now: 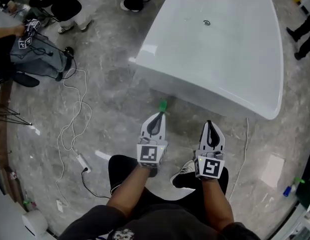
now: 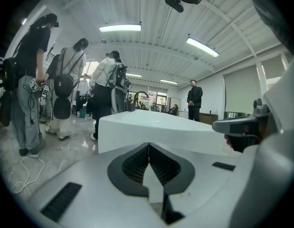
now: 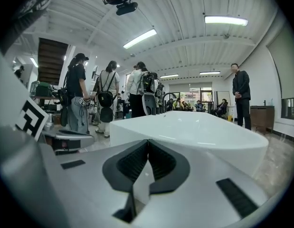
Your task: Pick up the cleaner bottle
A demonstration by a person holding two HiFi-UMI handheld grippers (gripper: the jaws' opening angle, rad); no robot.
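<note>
Head view looks steeply down; both gripper views face the white tub.

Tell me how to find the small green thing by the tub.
Find the big white bathtub. At the foot of its near wall, just past the left gripper, sits the green object. Its bright green stands out from the white bathtub and grey floor.

no words, numbers or brand names can be read anywhere. the only printed marks are black-and-white square code patterns, not lettering, on the left gripper and the right gripper, lower middle of the head view.
</note>
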